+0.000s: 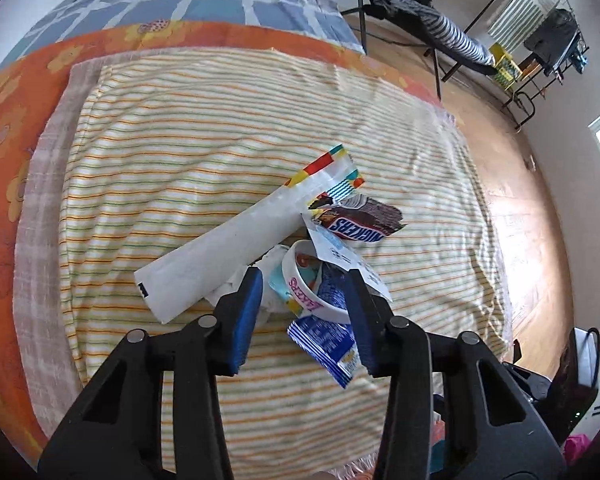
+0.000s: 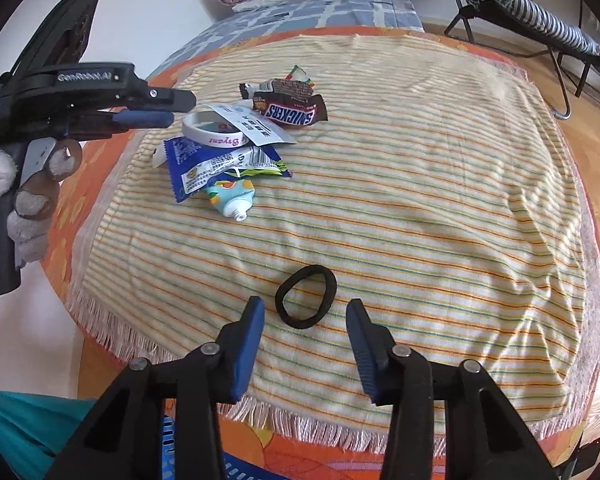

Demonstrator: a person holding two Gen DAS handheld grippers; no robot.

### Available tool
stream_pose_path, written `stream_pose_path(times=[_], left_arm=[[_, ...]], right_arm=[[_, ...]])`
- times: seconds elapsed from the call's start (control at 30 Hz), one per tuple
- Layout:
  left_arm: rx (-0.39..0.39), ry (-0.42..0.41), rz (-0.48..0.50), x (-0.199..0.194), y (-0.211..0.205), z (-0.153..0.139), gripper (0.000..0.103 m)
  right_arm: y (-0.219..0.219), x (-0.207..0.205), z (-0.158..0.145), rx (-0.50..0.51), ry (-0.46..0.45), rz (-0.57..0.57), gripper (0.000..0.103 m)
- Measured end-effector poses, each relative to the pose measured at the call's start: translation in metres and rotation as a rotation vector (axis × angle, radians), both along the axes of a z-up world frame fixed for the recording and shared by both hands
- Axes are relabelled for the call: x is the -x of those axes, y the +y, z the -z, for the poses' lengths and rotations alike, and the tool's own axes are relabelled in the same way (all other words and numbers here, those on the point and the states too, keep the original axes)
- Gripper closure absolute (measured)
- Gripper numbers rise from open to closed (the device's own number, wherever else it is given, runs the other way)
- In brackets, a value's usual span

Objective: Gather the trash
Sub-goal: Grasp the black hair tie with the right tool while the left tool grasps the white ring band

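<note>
A pile of trash lies on the striped cloth (image 2: 420,200): a Snickers wrapper (image 2: 290,114), a white wristband (image 2: 212,134), a blue wrapper (image 2: 204,168), a small tube (image 2: 232,200) and a white label (image 2: 248,120). My left gripper (image 1: 306,304) is open just above the pile, its fingers either side of the wristband (image 1: 304,296) and blue wrapper (image 1: 328,340). A long white wrapper (image 1: 228,248) and the Snickers wrapper (image 1: 360,226) lie just beyond. My right gripper (image 2: 306,340) is open and empty, low over a black hair tie (image 2: 306,296) near the cloth's front edge.
The cloth covers an orange flowered spread (image 1: 4,140) on a bed with a blue checked sheet (image 1: 204,0). A folding chair with a striped cushion (image 2: 540,20) stands on the wooden floor to the right. A blue basket (image 2: 172,452) shows below the fringe.
</note>
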State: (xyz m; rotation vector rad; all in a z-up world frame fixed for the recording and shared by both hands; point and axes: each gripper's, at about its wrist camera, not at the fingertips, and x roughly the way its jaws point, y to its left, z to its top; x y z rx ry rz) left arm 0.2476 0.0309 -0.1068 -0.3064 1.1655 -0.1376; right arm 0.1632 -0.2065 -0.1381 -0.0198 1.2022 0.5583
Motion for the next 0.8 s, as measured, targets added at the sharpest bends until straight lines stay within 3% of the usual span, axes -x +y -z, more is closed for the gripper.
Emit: stream_pose_path(times=[0.13, 0.53, 0.8], left_arm=[[0.005, 0.015, -0.004, -0.005, -0.001, 0.01, 0.063], [0.007, 0.013, -0.015, -0.011, 0.003, 0.014, 0.089], [-0.011, -0.003, -0.011, -0.01, 0.004, 0.011, 0.093]], right_arm=[[-0.002, -0.007, 0.005, -0.013, 0.024, 0.017, 0.061], [-0.016, -0.027, 0.024, -0.062, 0.114, 0.091, 0.069], [-0.004, -0.024, 0.022, 0.009, 0.062, 0.047, 0.083]])
